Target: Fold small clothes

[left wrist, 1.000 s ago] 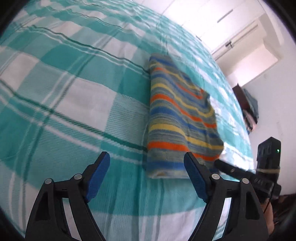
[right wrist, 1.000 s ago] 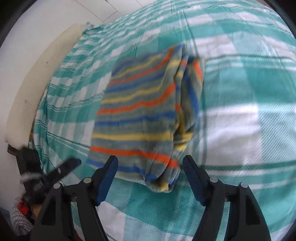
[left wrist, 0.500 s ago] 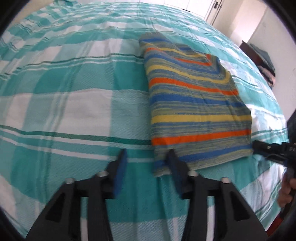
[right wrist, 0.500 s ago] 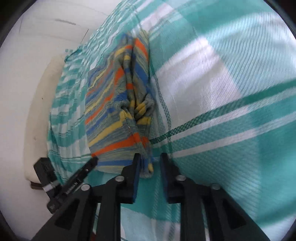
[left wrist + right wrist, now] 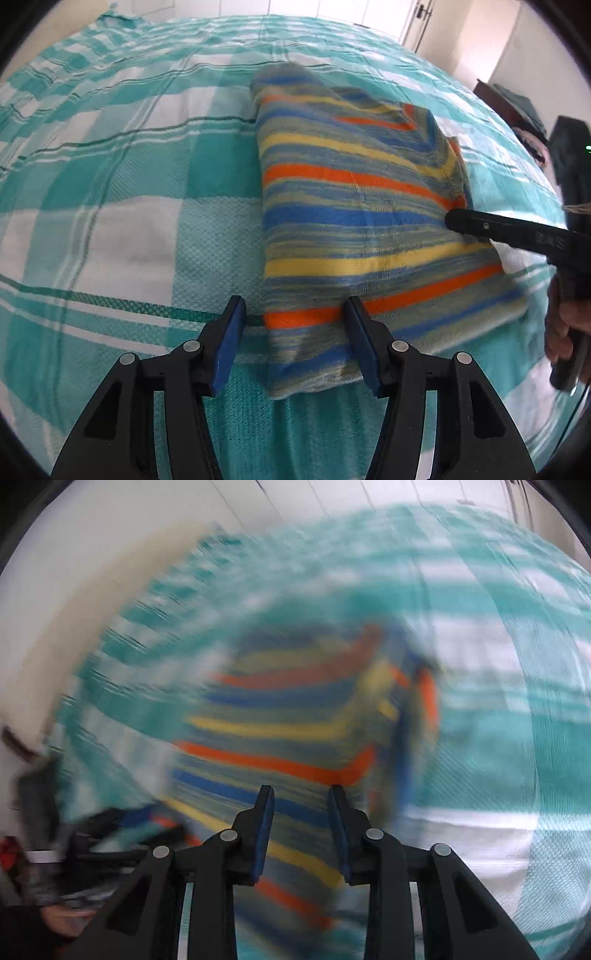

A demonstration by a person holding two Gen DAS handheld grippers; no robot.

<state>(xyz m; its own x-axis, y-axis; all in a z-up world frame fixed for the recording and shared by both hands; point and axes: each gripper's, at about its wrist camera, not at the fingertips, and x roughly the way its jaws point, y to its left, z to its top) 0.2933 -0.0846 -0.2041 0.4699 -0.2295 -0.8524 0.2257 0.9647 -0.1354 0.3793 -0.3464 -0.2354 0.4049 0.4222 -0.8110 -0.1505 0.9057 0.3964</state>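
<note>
Left and right wrist views. The striped knit garment [image 5: 354,221], already folded to a thick rectangle, lies on the teal-and-white checked bedspread [image 5: 129,229]. In the left view it runs from the centre out toward 3 o'clock.

What has changed: a second ago both tools stood off the cloth's near edge. We now see the left gripper [image 5: 291,332] at the near left corner, at 6 o'clock. Its jaws have just been closing and stand half spread. The corner lies between them, the right pad rests on the cloth and the left pad stands just beside the edge, so nothing is pinched yet.

The right gripper [image 5: 301,812] has swung in from the right edge. In the left view it reaches in from 3 o'clock over the garment's right half, with a person's hand [image 5: 565,325] on its handle. Its own view is heavily blurred. There we make out the pads drawn near each other with a narrow gap, stripes showing through it and no fold caught.

We judge that a further fold is being set up, with the grasp not yet made.

Containers: we see no basket or box. A dark piece of furniture [image 5: 517,107] at 2 o'clock carries heaped cloth, too small to identify.
</note>
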